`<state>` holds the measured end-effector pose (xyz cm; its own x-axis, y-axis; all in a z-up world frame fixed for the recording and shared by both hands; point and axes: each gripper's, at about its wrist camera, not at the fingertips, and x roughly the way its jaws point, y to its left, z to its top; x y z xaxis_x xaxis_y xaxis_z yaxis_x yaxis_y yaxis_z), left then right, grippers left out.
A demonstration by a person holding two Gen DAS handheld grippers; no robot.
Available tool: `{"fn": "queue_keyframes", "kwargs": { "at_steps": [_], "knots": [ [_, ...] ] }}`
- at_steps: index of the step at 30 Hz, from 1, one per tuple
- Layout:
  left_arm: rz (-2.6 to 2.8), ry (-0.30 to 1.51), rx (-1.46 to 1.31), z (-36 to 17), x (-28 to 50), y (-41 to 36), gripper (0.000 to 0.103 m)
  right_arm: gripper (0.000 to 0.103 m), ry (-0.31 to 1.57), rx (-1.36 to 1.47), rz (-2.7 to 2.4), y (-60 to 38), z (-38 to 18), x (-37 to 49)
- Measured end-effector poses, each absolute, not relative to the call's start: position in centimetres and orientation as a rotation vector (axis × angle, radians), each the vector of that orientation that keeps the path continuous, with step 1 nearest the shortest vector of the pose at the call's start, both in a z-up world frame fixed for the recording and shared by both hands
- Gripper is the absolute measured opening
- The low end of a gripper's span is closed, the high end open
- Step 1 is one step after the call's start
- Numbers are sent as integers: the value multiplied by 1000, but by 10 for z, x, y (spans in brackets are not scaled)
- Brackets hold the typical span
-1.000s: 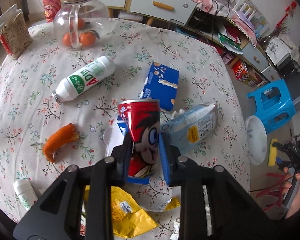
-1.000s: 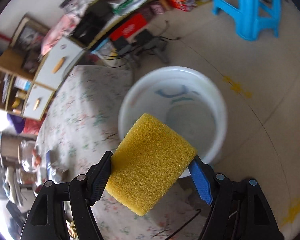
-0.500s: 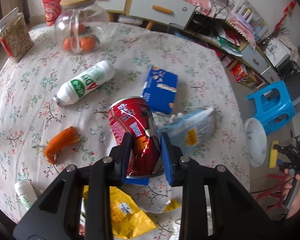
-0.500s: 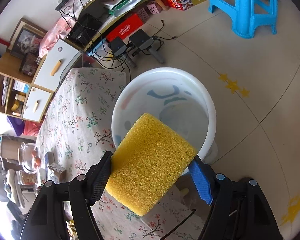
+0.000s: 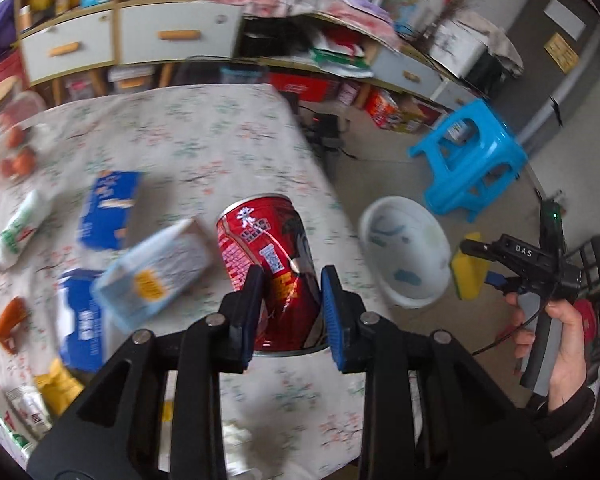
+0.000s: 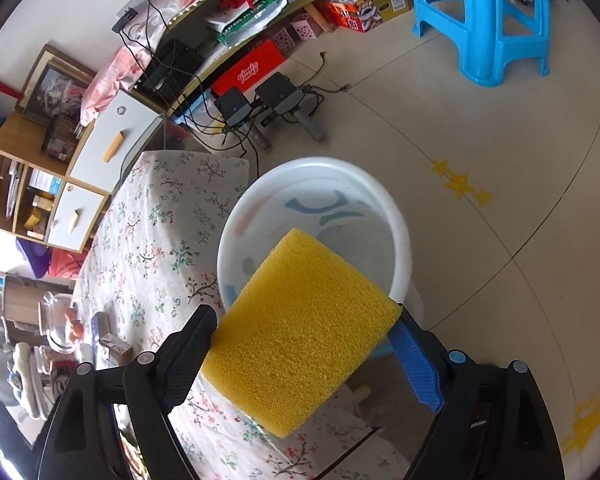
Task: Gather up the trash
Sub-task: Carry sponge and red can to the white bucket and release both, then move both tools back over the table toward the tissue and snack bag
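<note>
My left gripper (image 5: 290, 292) is shut on a dented red drink can (image 5: 268, 248), which hangs tilted above the right edge of the flowered table (image 5: 220, 128). On the floor beside the table stands a white basin (image 5: 404, 264). A person's hand holds my right gripper (image 5: 476, 266) just right of it. In the right wrist view my right gripper (image 6: 304, 318) hovers over the basin (image 6: 396, 216); its jaws are opening, and a yellow sponge (image 6: 300, 332) still spans both pads.
Trash on the table: a blue box (image 5: 108, 208), a pale blue pouch (image 5: 156, 276), a white bottle (image 5: 18, 232), an orange scrap (image 5: 10, 320), a yellow wrapper (image 5: 58, 388). A blue stool (image 5: 472, 160) stands behind the basin. Cables and shelves line the wall.
The left gripper has lifted the red can and swung it right, towards the table's edge and the basin. The right gripper's jaws have widened and the sponge has spread out between them.
</note>
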<state>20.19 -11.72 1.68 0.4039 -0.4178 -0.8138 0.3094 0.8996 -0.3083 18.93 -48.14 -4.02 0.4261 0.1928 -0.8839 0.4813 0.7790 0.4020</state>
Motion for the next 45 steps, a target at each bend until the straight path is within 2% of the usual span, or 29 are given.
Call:
{"fn": "queue_keyframes", "kwargs": {
  "at_steps": [5, 7, 23, 24, 25, 27, 32, 34, 45],
  "knots": [
    [-526, 1078, -72, 3, 213, -175, 31, 92, 1068, 738, -160, -495, -42, 188],
    [-549, 1084, -66, -2, 214, -192, 31, 98, 1060, 774, -148, -501, -43, 187],
    [-690, 1070, -39, -26, 229, -281, 32, 98, 1103, 650, -241, -525, -30, 159],
    [-702, 1061, -37, -27, 230, -283, 39, 98, 1101, 650, -242, -525, -30, 158],
    [-697, 1058, -31, -25, 230, -285, 56, 98, 1098, 647, -243, -525, -28, 158],
    [-685, 1031, -48, -19, 228, -282, 77, 98, 1093, 632, -243, -523, -25, 158],
    [-656, 1013, -38, -5, 222, -263, 79, 98, 1080, 582, -230, -516, -16, 157],
    [-636, 1009, -36, -1, 219, -249, 84, 98, 1077, 562, -221, -511, -12, 158],
    [-491, 983, 17, 12, 191, -150, 97, 98, 1065, 422, -139, -458, 8, 155]
  ]
}}
